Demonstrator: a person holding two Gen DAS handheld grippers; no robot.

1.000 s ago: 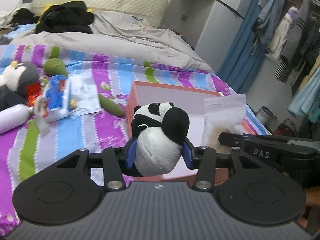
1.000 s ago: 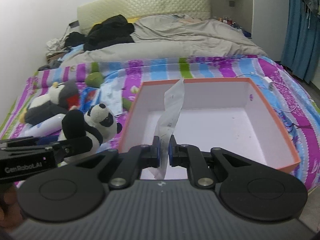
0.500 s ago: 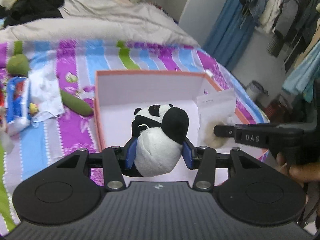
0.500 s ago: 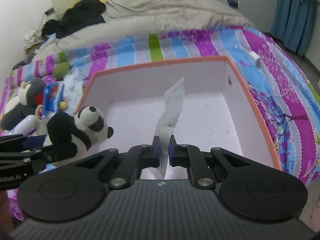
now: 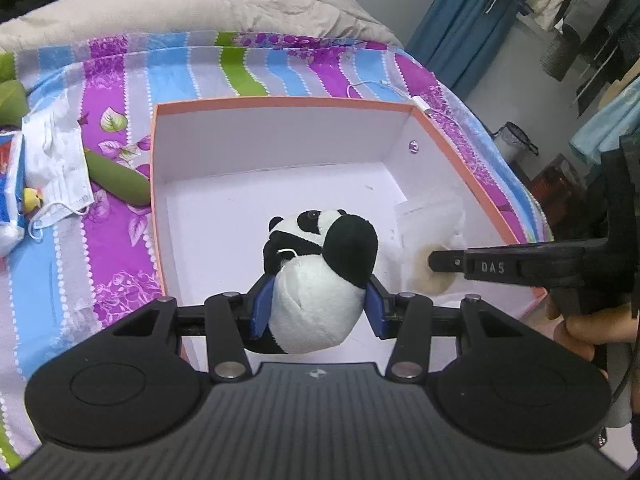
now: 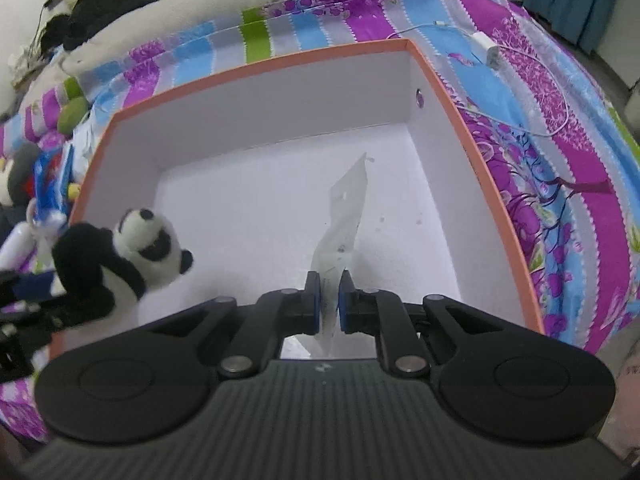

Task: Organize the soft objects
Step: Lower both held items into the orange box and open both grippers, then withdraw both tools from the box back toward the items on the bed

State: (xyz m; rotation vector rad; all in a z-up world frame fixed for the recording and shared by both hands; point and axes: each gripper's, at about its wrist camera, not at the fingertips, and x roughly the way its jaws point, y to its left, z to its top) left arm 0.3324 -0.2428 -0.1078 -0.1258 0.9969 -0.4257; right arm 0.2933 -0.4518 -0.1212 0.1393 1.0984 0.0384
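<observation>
Two grippers over one open box, orange outside and white inside, set on a striped bed sheet. Nothing yet lying loose on the box floor.

Left gripper: jaws about half apart, blue pads pressed into the white belly of a toy panda. Squeezed at the widest, softest part, probably so that the plush gives a little and does not slip. Panda hanging over the near left part of the box, head toward the far wall, seemingly clear of the floor. In the right wrist view, same panda just inside the left wall.

Right gripper: jaws nearly shut, pinching a thin clear bag by its lower edge. So narrow a grip because the bag is flat there; bag standing up from the pads, over the middle right of the box. From the left view, something pale and fluffy inside the bag, near the right wall.

Both pointing steeply down into the box, likely for release side by side without collision.

Left outside, by the left edge of the box: a green plush touching the wall, face masks just beside it.
</observation>
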